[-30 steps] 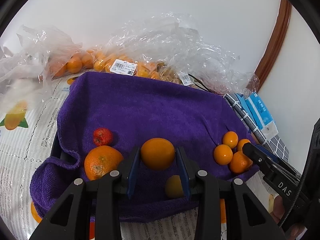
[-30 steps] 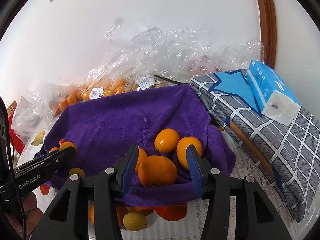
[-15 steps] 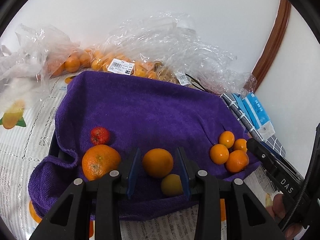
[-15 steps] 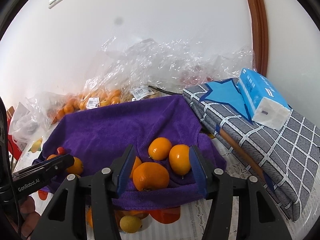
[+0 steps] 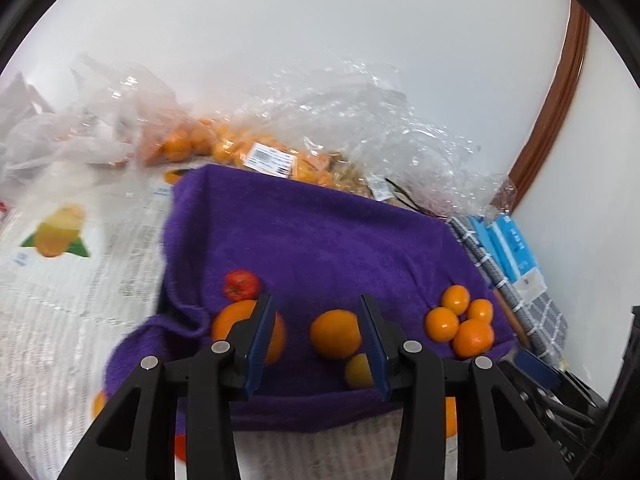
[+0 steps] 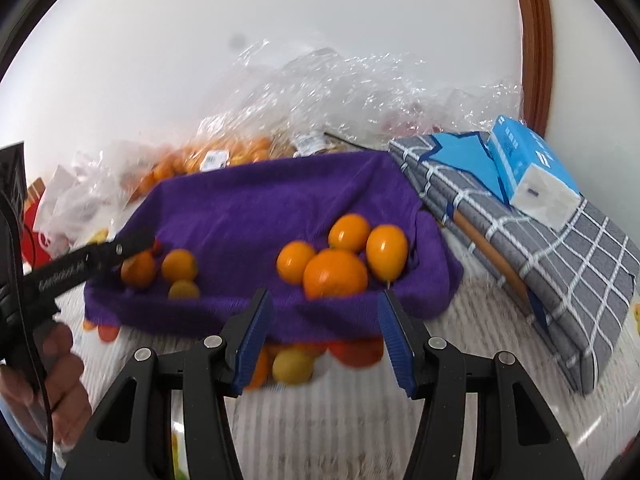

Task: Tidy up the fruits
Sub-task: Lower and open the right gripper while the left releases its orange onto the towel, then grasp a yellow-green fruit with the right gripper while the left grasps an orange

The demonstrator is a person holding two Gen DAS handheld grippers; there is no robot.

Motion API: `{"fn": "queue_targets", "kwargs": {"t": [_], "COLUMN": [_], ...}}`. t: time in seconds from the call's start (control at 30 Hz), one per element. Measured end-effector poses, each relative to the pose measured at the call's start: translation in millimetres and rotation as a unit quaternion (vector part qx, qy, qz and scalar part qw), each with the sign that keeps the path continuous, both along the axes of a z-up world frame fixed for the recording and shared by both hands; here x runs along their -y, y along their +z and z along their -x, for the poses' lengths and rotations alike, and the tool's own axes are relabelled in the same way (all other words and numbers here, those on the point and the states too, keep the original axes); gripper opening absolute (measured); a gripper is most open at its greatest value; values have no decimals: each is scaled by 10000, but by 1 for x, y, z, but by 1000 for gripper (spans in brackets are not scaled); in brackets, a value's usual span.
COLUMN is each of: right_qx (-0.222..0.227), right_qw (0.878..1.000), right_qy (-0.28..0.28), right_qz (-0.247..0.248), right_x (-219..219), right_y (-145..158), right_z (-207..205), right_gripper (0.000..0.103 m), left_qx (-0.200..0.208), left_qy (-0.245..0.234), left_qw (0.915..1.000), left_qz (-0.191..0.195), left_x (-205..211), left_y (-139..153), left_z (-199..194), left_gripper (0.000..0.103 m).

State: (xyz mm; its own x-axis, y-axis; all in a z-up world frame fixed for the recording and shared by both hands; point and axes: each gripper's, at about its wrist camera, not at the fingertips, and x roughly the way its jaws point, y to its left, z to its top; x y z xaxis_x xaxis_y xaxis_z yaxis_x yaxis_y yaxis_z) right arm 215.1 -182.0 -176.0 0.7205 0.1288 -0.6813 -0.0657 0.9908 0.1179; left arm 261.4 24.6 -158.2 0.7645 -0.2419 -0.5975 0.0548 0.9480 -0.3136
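Fruits lie on the purple towel [image 5: 320,240]: a round orange [image 5: 335,334] sits just beyond the left claw [image 5: 316,340], whose jaws have just been opening and grip nothing. The right claw [image 6: 326,330] is spread and empty before a four-orange cluster [image 6: 335,276]. Nudged, they could roll off the towel's near edge. Farther back, the bagged oranges' barcode label [image 5: 270,159] is unreadable.

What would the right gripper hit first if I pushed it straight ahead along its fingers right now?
Most likely the large orange at the front of the cluster on the purple towel. It sits just beyond the open right gripper, roughly centred between the fingers. Depth is unclear, so the towel's front edge might catch first.
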Motion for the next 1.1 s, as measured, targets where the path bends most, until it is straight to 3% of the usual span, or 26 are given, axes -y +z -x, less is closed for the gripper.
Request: {"fn": "queue_targets", "kwargs": {"t": [0.17, 0.4, 0.6, 0.77, 1.1], "right_qx": [-218, -217, -417, -571, -612], "right_qw": [9991, 9995, 9990, 9977, 9963], "right_qy": [190, 203, 121, 333, 377], "right_qz": [-295, -114, -88, -156, 466], "right_x": [-7, -13, 1, -2, -20], "right_y": [-4, -11, -18, -27, -34], "right_z": [16, 22, 20, 23, 7], "right_gripper": [55, 52, 33, 33, 34], "left_qx": [-18, 93, 44, 38, -61], "left_qy": [71, 237, 171, 124, 96], "left_qw": [9999, 9995, 9997, 9997, 9999], "left_qz": [-105, -164, -147, -216, -24], "left_x": [-13, -34, -34, -28, -32], "left_y": [-2, -2, -3, -5, -7], "left_z": [26, 61, 57, 56, 53], "left_gripper": [40, 43, 43, 43, 43]}}
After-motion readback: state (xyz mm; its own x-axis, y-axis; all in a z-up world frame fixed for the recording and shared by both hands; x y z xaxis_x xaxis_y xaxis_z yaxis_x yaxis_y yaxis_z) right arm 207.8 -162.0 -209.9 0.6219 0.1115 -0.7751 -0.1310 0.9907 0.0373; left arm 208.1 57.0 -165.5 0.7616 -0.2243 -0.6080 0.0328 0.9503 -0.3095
